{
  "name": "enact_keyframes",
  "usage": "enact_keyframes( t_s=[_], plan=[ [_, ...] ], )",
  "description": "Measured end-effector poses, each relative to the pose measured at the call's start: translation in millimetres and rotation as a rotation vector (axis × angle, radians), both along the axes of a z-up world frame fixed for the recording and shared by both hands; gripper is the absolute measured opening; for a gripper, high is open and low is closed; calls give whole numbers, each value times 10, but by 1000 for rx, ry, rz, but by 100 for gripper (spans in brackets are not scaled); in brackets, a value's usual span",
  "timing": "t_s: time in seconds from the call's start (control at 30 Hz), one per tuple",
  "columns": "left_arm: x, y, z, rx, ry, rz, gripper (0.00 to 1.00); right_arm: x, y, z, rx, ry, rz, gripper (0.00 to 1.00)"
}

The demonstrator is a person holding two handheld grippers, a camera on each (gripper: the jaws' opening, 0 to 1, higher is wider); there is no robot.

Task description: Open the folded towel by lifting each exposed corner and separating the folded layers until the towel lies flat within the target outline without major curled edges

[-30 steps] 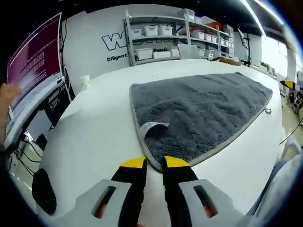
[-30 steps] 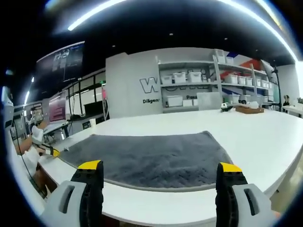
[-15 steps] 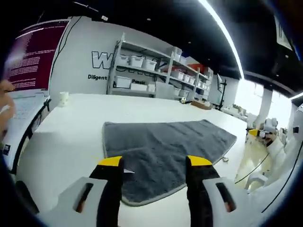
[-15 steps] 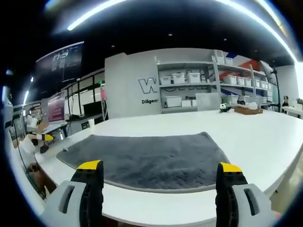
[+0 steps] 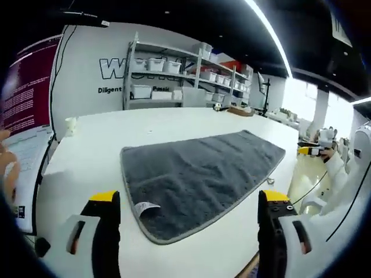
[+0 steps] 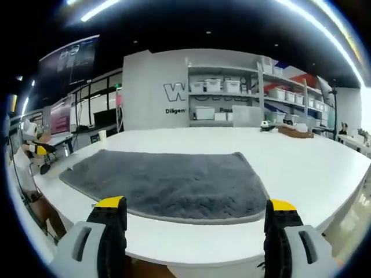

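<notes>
Room: a workshop with a white wall bearing large lettering, shelving stacked with white bins, and a big white table.
Left claw: my left gripper hangs above the table's near edge, jaws spread wide, nothing between them.
Right claw: my right gripper is level just off the table's edge, jaws equally wide apart and empty.
Count: one towel, two grippers, one small white tag.
Towel: the grey towel lies spread flat on the table, well ahead of both claws.
Axis: its long side runs across the right gripper view; in the left gripper view it points away toward the right.
Tag corner: possibly slightly curled; the view is too distorted to tell.
</notes>
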State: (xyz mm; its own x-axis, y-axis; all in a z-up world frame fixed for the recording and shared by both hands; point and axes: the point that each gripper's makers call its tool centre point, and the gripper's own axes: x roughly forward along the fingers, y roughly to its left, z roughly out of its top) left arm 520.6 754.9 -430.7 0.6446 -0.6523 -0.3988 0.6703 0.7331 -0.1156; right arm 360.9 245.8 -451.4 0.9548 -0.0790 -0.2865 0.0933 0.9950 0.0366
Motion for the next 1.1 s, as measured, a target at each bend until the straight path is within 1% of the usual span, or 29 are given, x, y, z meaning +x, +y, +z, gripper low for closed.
enact_keyframes(
  t_s=[0.07,0.1,0.23,0.33,0.73,1.1],
  plan=[
    [-10,-9,-37,16,6,-5,99,-17,-11,-19,3,12,-3,99],
    [-19,-17,-63,29,10,-11,100,-36,-30,-48,-5,33,-8,99],
    [-25,-18,-91,39,21,-19,100,-58,-58,-104,-27,74,-9,99],
    [-5,-11,-93,27,24,-10,100,-56,-57,-112,-23,77,-4,99],
    [9,-12,-131,43,34,-9,100,-63,-77,-165,-31,109,-4,99],
    [0,-18,-164,47,44,-12,100,-63,-80,-187,-25,110,-1,99]
  ],
)
